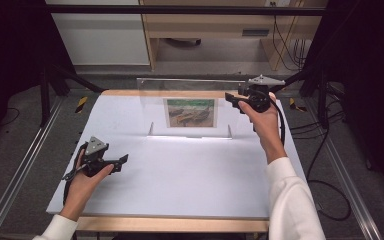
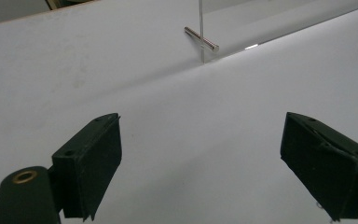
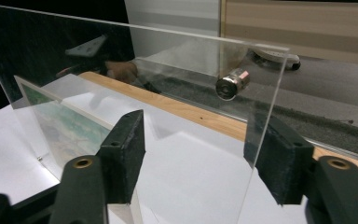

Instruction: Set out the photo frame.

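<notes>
A clear acrylic picture frame stands upright at the back of the white table, holding a green and brown picture. My right gripper is at the frame's upper right corner. In the right gripper view its jaws straddle the panel's side edge, one in front and one behind, with a gap to the front pad, so it is open. A metal bolt passes through that corner. My left gripper hovers open and empty over the table's left front; the frame's metal foot pin lies ahead of it.
A wooden strip borders the table at front and back. Metal rails run along both sides, with black posts and cables on the floor. A wooden cabinet stands behind.
</notes>
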Demonstrator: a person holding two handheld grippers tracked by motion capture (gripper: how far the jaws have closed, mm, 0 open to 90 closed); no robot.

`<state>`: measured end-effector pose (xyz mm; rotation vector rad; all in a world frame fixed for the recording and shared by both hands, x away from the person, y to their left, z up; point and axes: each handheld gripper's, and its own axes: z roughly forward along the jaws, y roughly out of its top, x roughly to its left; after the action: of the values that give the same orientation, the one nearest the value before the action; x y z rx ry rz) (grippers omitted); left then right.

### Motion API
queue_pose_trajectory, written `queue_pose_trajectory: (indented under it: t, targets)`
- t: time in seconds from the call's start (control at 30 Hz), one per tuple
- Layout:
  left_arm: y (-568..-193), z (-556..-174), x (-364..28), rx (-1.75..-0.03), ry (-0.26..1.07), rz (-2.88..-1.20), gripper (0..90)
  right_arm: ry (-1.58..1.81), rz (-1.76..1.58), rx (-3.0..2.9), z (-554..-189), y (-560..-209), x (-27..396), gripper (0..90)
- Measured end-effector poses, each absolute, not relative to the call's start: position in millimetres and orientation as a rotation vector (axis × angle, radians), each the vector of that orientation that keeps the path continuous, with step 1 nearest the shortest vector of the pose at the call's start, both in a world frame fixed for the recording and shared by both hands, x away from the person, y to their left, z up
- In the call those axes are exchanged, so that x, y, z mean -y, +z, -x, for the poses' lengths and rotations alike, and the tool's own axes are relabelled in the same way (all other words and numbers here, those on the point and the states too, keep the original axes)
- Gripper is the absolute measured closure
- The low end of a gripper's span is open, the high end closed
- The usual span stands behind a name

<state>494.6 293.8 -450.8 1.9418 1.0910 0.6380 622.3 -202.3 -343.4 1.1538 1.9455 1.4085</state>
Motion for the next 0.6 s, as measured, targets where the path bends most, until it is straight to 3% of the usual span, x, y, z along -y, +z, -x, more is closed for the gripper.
queue_pose_trajectory:
  t: [0.47, 0.6]
  targets:
    - [-453, -494, -294, -1.097, 0.649, -1.951, 12.2, 1.350, -1.167, -1.937, -609, -336, 205, 11.3]
    - [-453, -494, -295, -1.100, 0.659, -1.951, 12.2, 1.316, -1.154, -1.929, -602, -335, 207, 9.7]
